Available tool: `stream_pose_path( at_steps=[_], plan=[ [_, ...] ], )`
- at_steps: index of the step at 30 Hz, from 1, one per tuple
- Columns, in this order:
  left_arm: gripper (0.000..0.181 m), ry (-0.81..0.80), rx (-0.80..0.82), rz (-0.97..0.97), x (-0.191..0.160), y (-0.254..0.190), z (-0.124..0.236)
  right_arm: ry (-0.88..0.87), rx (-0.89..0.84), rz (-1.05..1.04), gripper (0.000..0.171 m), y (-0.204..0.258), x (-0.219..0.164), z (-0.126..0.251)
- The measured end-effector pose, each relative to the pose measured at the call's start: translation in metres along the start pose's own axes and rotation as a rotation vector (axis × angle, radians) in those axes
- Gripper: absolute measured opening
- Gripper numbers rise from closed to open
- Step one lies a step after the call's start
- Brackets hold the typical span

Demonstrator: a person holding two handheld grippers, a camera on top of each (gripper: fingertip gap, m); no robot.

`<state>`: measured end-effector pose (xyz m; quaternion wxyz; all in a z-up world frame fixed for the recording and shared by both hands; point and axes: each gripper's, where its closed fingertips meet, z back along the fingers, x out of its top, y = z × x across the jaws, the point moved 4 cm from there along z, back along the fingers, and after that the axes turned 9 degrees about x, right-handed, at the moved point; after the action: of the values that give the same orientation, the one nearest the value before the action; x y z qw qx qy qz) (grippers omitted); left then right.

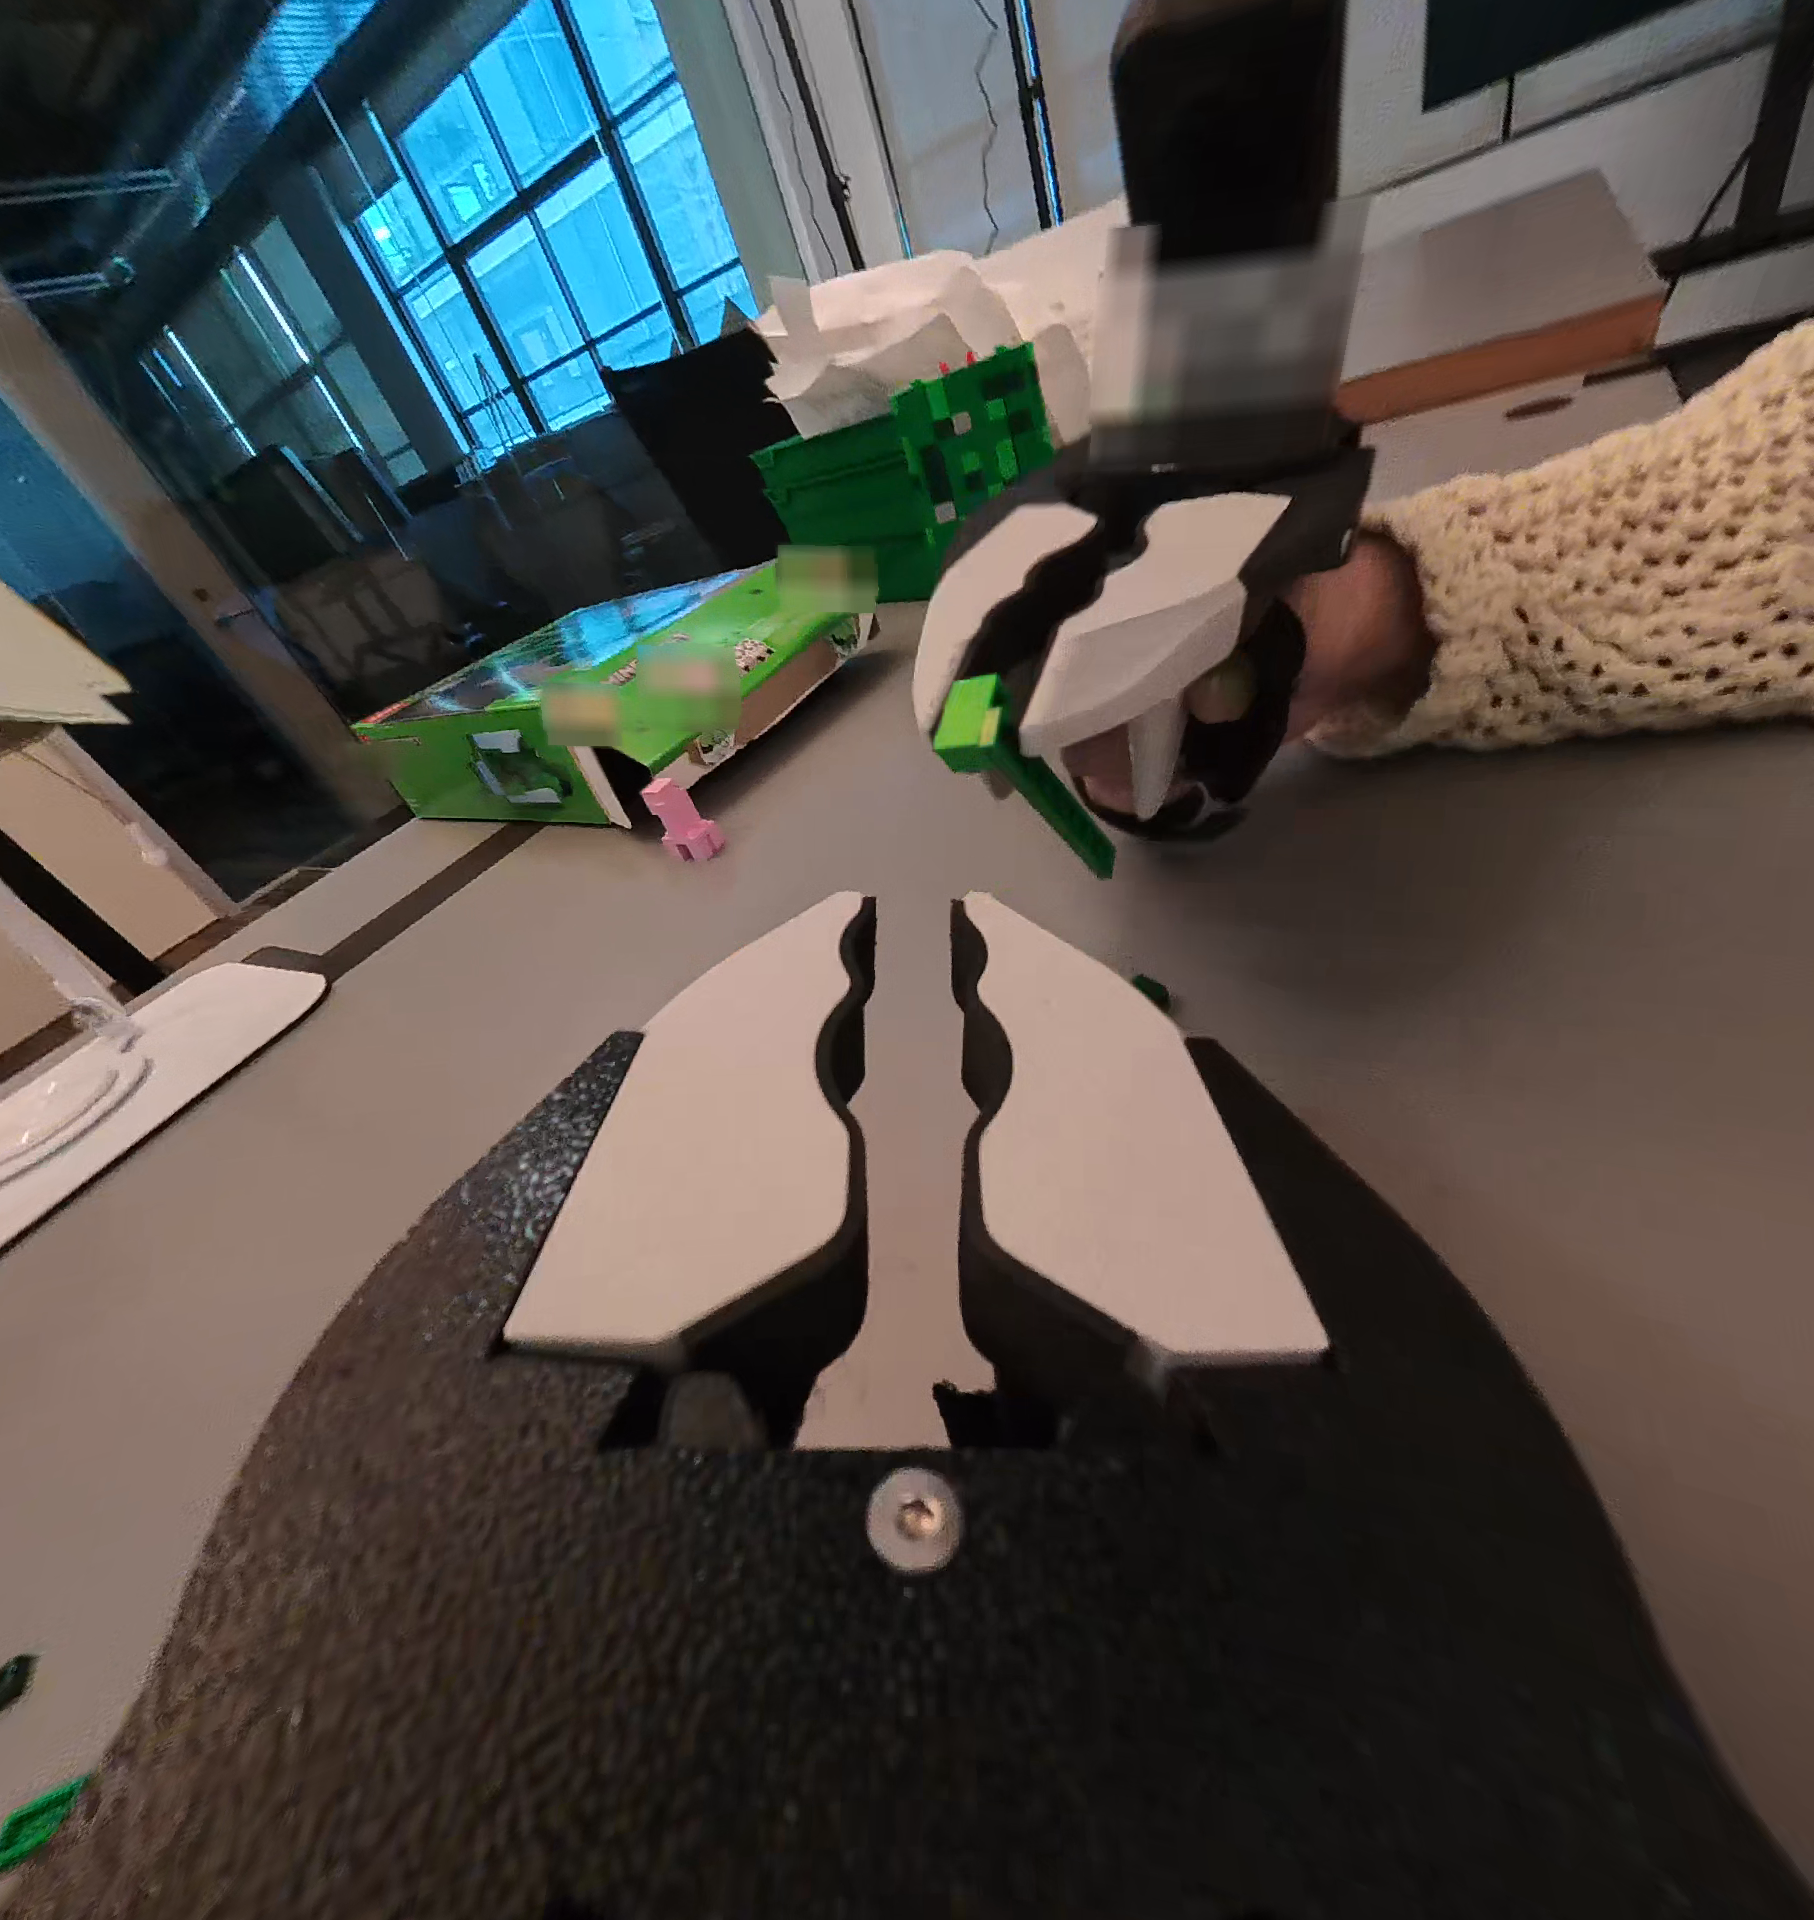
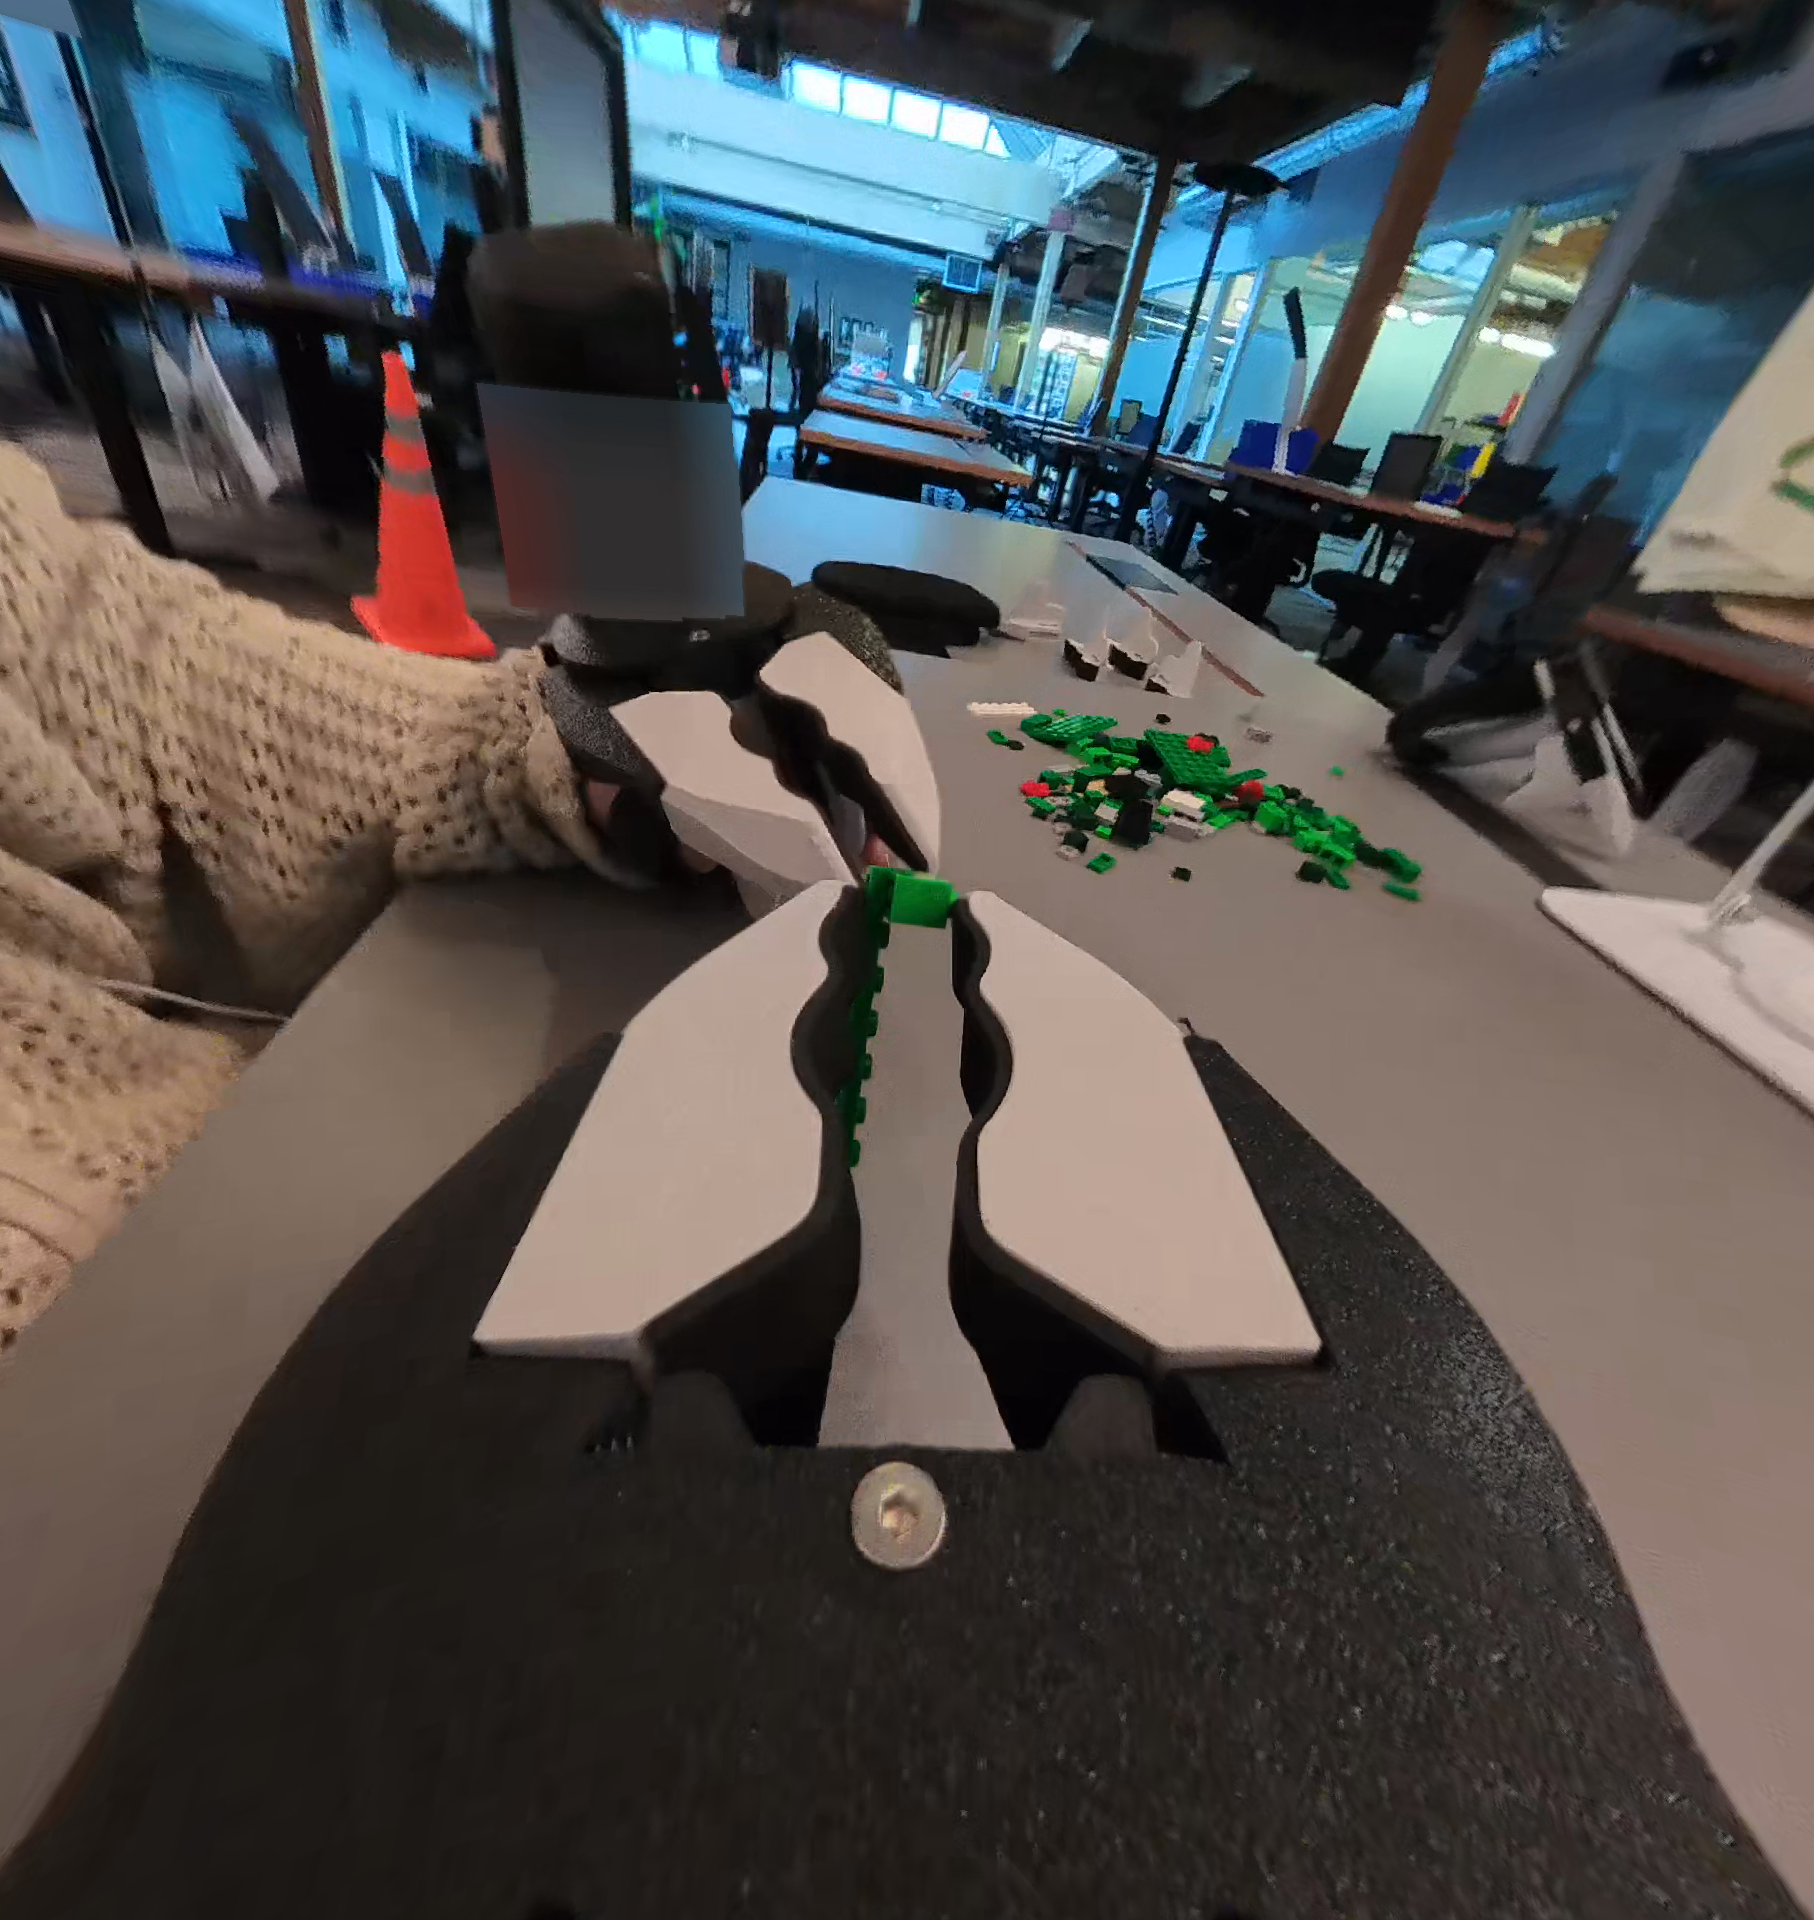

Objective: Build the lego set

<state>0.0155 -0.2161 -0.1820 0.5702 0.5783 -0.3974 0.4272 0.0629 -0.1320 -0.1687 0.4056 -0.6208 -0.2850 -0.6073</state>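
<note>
Right tongs [image 2: 908,914] clamped on green lego strip [image 2: 867,1029] above grey worktop [image 2: 1402,1143] — left tongs [image 1: 913,914] apart, empty; loose brick pile [image 2: 1194,790] at 1 o'clock.

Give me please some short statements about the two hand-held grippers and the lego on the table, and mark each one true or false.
1. The right hand-held gripper grips a long green lego plate with a small bright green brick at its tip. True.
2. The left hand-held gripper holds a pink piece. False: nothing is between its fingers; the small pink lego figure stands on the grey table near the green box.
3. A pile of loose lego pieces, mostly green, lies on the table. True.
4. The traffic cone is blue. False: it is orange.
</note>
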Motion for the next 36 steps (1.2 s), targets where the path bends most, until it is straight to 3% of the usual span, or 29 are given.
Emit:
stream_pose_path(
  at_steps=[11, 20, 27, 36],
  plan=[
    [0.012, -0.032, -0.016, 0.080, 0.004, 0.004, 0.002, -0.106, 0.033, -0.192, 0.015, -0.009, 0.000, 0.002],
    [0.016, -0.057, -0.075, -0.037, 0.006, -0.013, 0.001, -0.108, 0.002, 0.151, 0.015, 0.013, 0.017, -0.010],
    [0.017, -0.095, -0.136, -0.014, 0.012, -0.022, 0.001, -0.144, 0.059, 0.082, 0.015, 0.017, 0.014, -0.031],
    [0.004, -0.073, -0.191, 0.179, 0.013, -0.012, 0.003, -0.174, 0.061, 0.007, 0.016, 0.013, 0.017, -0.036]
  ],
)
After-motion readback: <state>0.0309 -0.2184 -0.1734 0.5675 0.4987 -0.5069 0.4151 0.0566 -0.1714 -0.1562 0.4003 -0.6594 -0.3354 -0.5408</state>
